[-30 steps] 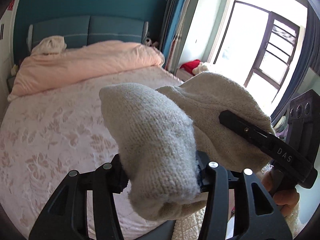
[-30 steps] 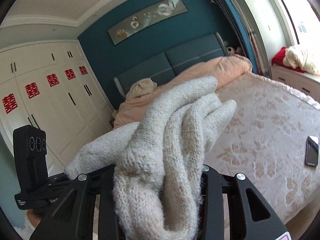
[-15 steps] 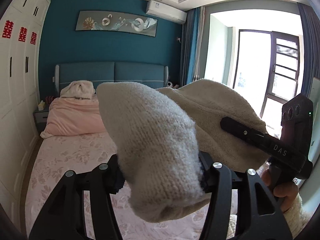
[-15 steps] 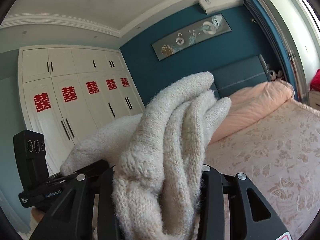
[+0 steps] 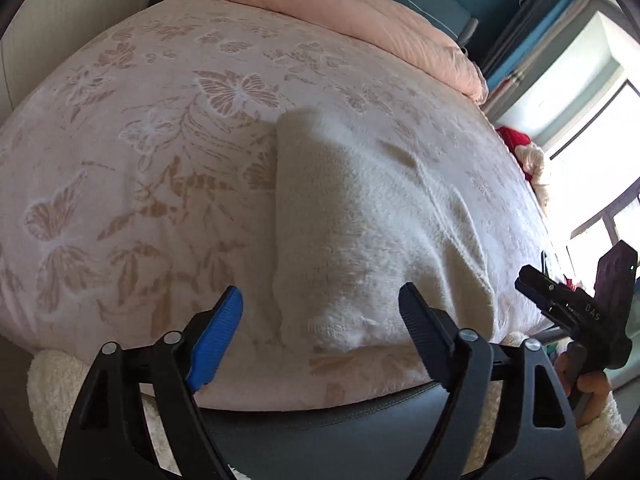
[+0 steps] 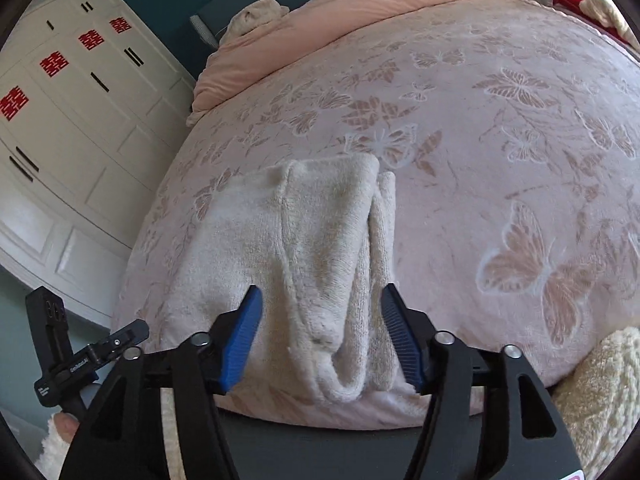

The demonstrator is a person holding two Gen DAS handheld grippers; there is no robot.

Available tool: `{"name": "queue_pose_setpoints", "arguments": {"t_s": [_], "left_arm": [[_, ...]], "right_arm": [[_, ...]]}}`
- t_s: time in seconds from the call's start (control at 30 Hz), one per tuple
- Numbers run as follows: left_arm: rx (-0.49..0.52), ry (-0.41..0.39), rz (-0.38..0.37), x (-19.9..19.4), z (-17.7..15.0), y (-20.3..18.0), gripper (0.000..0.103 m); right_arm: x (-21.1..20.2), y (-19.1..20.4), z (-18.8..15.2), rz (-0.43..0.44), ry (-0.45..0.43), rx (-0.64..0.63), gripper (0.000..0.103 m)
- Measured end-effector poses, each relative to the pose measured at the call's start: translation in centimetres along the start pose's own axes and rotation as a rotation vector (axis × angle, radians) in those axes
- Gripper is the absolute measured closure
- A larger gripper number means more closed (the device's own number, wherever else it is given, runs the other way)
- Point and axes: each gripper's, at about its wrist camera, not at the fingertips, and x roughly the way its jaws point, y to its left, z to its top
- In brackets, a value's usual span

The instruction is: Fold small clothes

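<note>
A cream knitted garment [image 5: 372,232] lies folded flat on the pink butterfly-print bed [image 5: 152,168], near its front edge. It also shows in the right wrist view [image 6: 312,248], with layered folds along its right side. My left gripper [image 5: 320,312] is open and empty, its jaws spread just above the garment's near edge. My right gripper [image 6: 320,320] is open and empty too, its jaws either side of the near folded end. The right gripper's body shows at the right of the left wrist view [image 5: 580,312].
A peach duvet [image 6: 360,20] lies bunched at the bed's head by a blue headboard. White wardrobes [image 6: 60,120] stand left of the bed. A fluffy cream rug [image 6: 596,392] lies by the bed's foot. Bright windows [image 5: 592,100] and a red item are at the right.
Both grippers were shut on the garment and held it up in the air. Now it lies folded on the bed and both grippers have opened and let go.
</note>
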Motion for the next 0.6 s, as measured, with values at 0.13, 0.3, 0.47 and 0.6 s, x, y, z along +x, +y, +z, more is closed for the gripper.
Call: {"name": "queue_pose_setpoints", "arguments": {"t_s": [0.13, 0.3, 0.47, 0.6], "left_arm": [[-0.063, -0.012, -0.039, 1.6, 2.4, -0.3, 0.009], [-0.216, 0.127, -0.071, 7.8, 3.4, 1.8, 0.010], [-0.252, 0.132, -0.102, 8.3, 3.2, 1.5, 0.051], [-0.169, -0.004, -0.139, 3.5, 6.2, -1.0, 0.056]], "right_arm": [[4.9, -1.4, 1.1, -0.020, 0.082, 0.030, 0.021], [10.9, -3.7, 1.3, 0.030, 0.227, 0.191, 0.022], [8.3, 0.6, 4.5, 0.100, 0.149, 0.060, 0.071], [2.4, 6.1, 8.5, 0.171, -0.022, -0.135, 0.073]]}}
